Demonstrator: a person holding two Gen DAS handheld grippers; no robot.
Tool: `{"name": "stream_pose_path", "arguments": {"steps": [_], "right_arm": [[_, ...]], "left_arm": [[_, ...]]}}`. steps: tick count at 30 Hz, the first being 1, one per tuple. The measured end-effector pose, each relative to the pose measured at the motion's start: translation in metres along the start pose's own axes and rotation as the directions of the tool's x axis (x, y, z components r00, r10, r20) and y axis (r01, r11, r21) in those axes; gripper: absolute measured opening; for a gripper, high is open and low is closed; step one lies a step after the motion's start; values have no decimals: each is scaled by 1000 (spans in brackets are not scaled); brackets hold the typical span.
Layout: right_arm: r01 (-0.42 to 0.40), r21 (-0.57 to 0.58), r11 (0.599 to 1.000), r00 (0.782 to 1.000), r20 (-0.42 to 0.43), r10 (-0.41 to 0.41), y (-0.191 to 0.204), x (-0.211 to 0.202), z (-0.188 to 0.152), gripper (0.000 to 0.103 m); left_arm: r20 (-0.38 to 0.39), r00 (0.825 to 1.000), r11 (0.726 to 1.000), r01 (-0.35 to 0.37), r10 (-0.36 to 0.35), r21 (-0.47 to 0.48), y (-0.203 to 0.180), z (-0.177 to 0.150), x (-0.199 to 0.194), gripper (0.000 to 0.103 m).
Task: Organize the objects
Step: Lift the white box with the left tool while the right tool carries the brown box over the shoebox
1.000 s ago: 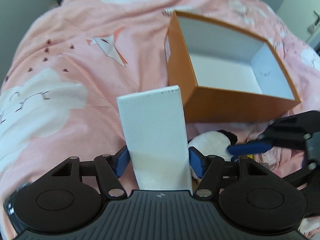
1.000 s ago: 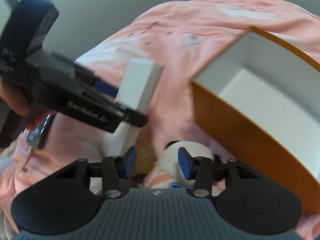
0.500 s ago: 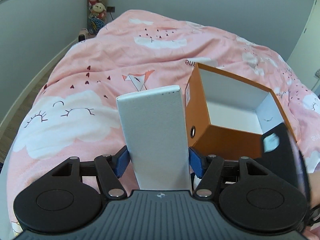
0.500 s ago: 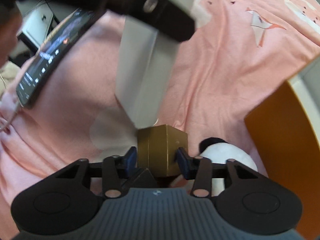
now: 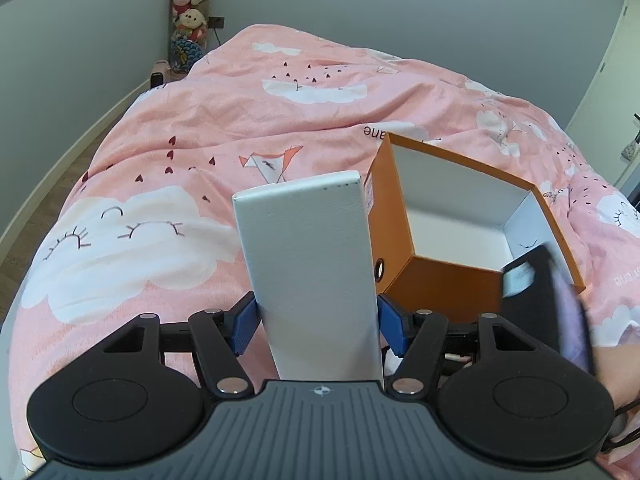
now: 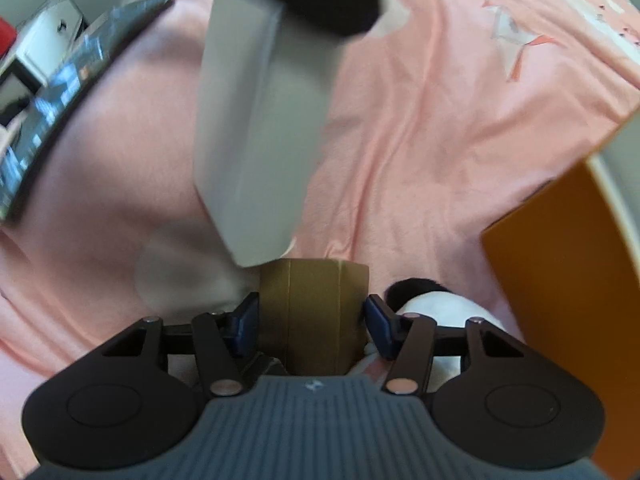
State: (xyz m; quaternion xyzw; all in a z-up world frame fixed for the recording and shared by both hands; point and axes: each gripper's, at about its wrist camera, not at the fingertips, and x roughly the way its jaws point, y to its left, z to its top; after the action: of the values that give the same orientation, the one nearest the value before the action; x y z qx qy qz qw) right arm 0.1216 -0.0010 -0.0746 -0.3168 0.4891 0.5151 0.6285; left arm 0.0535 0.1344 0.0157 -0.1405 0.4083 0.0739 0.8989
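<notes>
The left gripper [image 5: 316, 322] is angled down over the bed [image 5: 200, 152], jaws pinched on a tall white box [image 5: 310, 264] at frame centre, orange box [image 5: 448, 236] just right. The right gripper [image 6: 310, 316] is pointed steeply down, jaws opening around a gold box [image 6: 314, 312], the right pad seemingly clear of it.

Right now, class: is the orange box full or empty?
Empty as far as shown: the left wrist view of the orange box shows only bare white walls and floor; its near corner is hidden.
</notes>
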Motion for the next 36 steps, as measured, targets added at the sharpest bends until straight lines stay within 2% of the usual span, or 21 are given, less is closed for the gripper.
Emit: {"name": "stream_pose_path", "arguments": {"steps": [5,10,13,16,19,21,26,29,36], "right_arm": [[2,51,999,992,124,-9,-15,-51,-7,55],[19,77,997,974,224,-36,-36,-112,-25,54],[63,112,992,952,292,-93,-50,-152,-40,54],[134,173,976,919,345,-188,-72,-186,-53,54],[193,264,945,893,351,-281,-99,-207,-66,54],[205,326,923,885,342,-317,-122,-211,-74,54],[186,454,872,884,309,-349,-172,-196,-89,54],[173,503,847,894,279,-349,-195,-177,-97,54],[160,518,840,928,212,-307,-226,-138,-103,54]], "left_arm": [[43,998,999,41,-41,8,-6,16,-14,72],[76,992,992,98,-105,84,-28,45,-25,72],[86,985,980,133,-147,148,-52,64,-24,72],[80,981,966,154,-174,209,-79,81,-10,72],[47,979,951,179,-197,254,-106,97,15,72],[28,981,942,176,-192,286,-124,103,35,72],[-37,989,941,146,-142,304,-155,100,97,72],[-81,992,942,121,-101,314,-161,86,129,72],[-155,988,940,55,-2,337,-167,56,172,72]]}}
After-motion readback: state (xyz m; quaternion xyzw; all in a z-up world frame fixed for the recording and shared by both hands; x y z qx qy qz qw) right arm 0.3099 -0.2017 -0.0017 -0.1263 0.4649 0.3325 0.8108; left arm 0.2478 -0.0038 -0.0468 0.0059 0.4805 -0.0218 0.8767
